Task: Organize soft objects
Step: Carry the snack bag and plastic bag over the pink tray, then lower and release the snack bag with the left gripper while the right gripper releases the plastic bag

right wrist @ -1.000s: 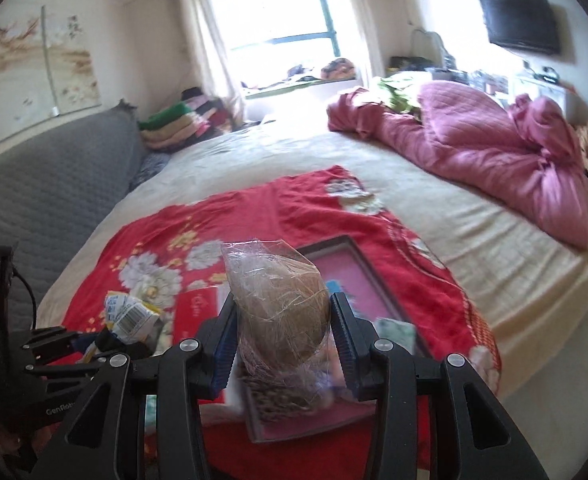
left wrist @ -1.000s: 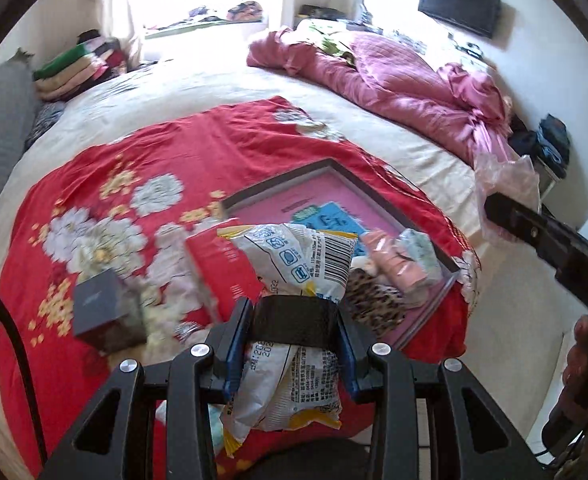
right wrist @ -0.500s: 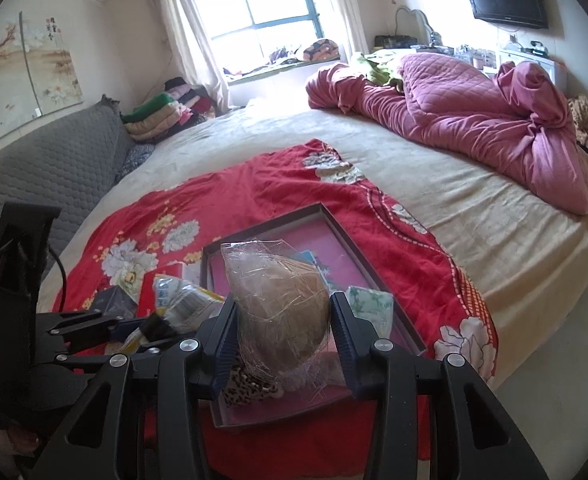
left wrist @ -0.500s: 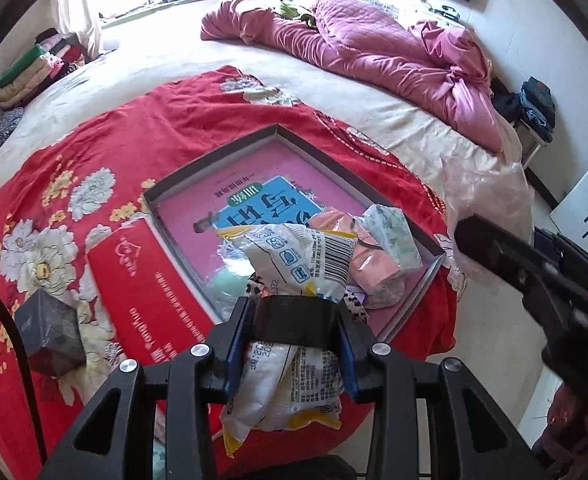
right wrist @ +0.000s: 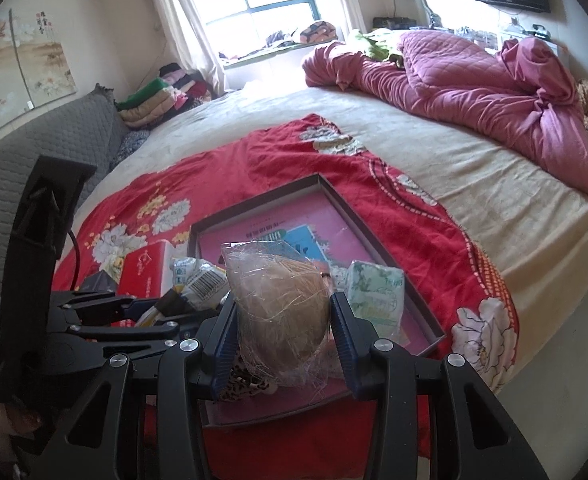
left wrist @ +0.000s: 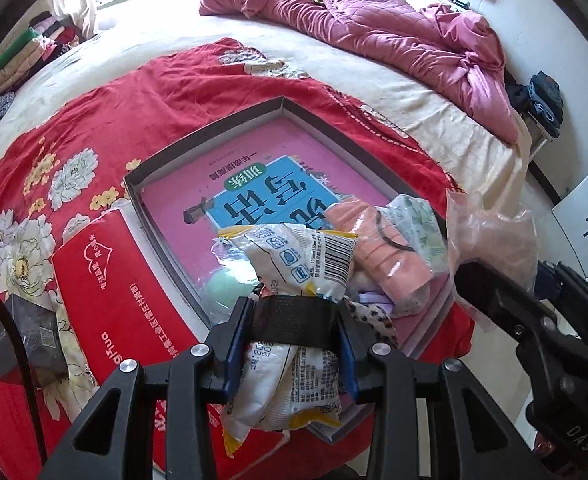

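My left gripper (left wrist: 292, 334) is shut on a white and yellow snack packet (left wrist: 294, 264), held above the near end of a shallow grey box (left wrist: 282, 102) with a pink and blue book inside. A peach wrapped bundle (left wrist: 378, 256), a green-printed tissue pack (left wrist: 416, 220) and a leopard-print cloth (left wrist: 372, 322) lie in that near end. My right gripper (right wrist: 284, 330) is shut on a clear bag holding a tan fibrous ball (right wrist: 282, 300), also above the box (right wrist: 254, 200). The left gripper (right wrist: 166, 304) shows at the left of the right wrist view, and the right gripper's finger (left wrist: 506, 308) at the right of the left wrist view.
The box lies on a red floral cloth (left wrist: 94, 120) on a cream bed. A red tissue box (left wrist: 106, 280) and a small dark box (left wrist: 34, 332) sit left of it. A crumpled pink quilt (right wrist: 474, 84) lies at the far right; folded clothes (right wrist: 154, 100) at the back left.
Both grippers have come down and closer to the grey box, each still holding its item. The box and the bundles in it now fill more of both views.
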`<state>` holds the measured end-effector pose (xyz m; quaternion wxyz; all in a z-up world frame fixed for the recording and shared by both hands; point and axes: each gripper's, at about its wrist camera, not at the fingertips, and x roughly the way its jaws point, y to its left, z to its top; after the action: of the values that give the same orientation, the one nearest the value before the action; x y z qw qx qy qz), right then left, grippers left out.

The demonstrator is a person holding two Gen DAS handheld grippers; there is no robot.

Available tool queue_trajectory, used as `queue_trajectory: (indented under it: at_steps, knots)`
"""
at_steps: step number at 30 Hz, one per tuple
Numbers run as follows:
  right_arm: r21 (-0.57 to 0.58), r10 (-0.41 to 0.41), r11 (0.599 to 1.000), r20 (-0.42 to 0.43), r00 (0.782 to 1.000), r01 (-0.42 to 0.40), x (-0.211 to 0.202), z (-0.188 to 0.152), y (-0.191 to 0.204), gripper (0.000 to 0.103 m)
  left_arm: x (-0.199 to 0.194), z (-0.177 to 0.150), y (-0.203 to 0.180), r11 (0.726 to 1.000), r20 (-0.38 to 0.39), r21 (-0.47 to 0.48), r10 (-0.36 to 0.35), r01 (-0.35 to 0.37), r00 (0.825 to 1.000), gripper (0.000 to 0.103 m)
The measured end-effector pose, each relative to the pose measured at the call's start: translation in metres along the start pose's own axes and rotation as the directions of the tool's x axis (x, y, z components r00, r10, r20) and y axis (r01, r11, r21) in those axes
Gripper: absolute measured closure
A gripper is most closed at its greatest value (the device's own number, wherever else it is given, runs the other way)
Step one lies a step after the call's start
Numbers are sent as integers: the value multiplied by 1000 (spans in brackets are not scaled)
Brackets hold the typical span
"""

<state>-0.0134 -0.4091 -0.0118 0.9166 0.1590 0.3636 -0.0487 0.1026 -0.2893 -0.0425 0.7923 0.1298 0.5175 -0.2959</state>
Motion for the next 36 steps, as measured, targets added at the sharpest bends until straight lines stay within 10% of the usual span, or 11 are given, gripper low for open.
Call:
queue_trajectory:
  at_steps: [36]
  knots:
    - [33, 25, 999, -85, 996, -23, 50, -6, -17, 46, 29, 8, 9, 1000, -39, -5, -26, 26, 999, 64]
